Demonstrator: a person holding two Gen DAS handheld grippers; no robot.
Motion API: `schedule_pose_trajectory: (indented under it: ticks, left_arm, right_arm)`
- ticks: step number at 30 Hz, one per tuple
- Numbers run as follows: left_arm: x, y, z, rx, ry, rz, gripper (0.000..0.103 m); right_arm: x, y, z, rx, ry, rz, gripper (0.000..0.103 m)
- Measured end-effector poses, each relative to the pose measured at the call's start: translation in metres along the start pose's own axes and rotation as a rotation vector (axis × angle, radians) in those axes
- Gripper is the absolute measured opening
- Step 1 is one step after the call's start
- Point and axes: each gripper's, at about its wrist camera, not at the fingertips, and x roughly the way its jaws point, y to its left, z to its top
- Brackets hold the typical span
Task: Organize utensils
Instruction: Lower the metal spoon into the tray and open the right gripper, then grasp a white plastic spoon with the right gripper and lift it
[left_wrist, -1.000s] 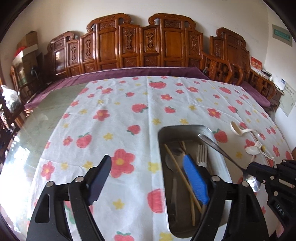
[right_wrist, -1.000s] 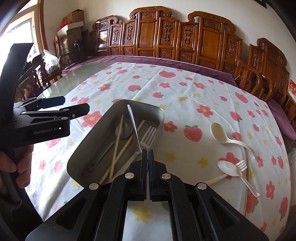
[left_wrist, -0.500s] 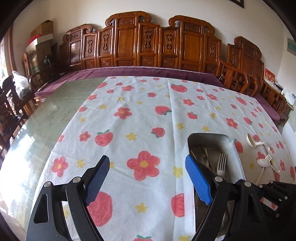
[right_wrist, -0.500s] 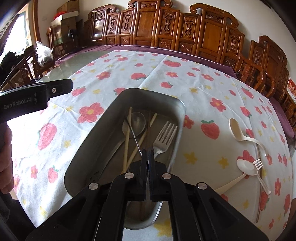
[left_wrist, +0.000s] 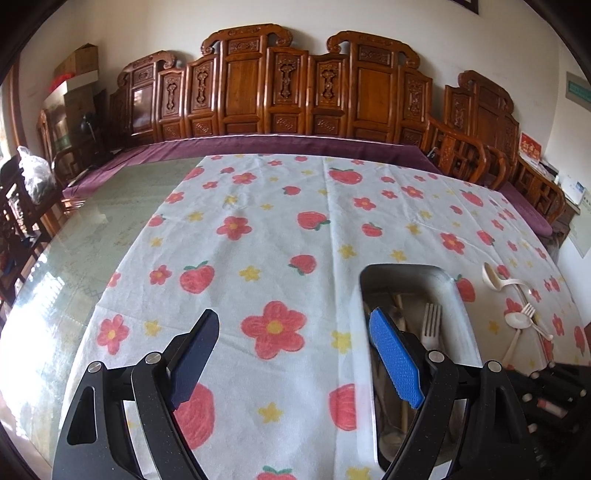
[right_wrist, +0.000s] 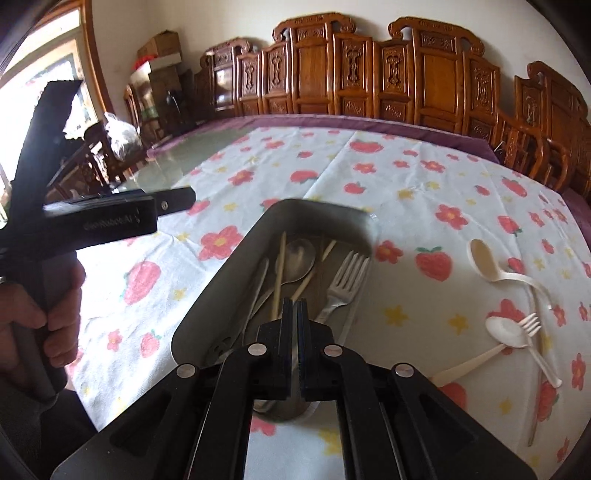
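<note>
Right fingers (right_wrist: 294, 314) nearly closed, seemingly empty.

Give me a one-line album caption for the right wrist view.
Right hand-held gripper poised over a metal tray holding fork, spoon and chopsticks.

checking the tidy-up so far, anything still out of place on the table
Yes: three white plastic pieces still lie loose on the cloth right of the tray: a ladle spoon, a spoon and a fork, the last two crossed. Metal cutlery and chopsticks are already in the tray.
</note>
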Motion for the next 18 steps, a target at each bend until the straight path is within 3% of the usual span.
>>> schedule_pose_trajectory:
  ticks: [3,10,11,14,18]
  left_arm:
    - [-0.004,-0.013,-0.001,0.040,-0.010,-0.023,0.080]
    - [-0.009,-0.040,-0.003,0.087,-0.008,-0.101,0.080]
    - [-0.010,-0.045,-0.004,0.094,-0.005,-0.114,0.080]
    - [-0.011,-0.059,-0.007,0.112,0.001,-0.151,0.080]
    - [-0.011,-0.080,-0.013,0.142,0.011,-0.201,0.077]
  right_arm:
    - [-0.030,-0.031,-0.011,-0.008,-0.032,-0.044,0.003]
    - [-0.058,-0.120,-0.044,0.015,-0.002,-0.197,0.003]
    - [-0.058,-0.132,-0.048,0.026,0.004,-0.210,0.005]
    - [-0.054,-0.166,-0.058,0.035,0.011,-0.207,0.023]
    - [-0.041,-0.191,-0.063,0.081,0.041,-0.206,0.024]
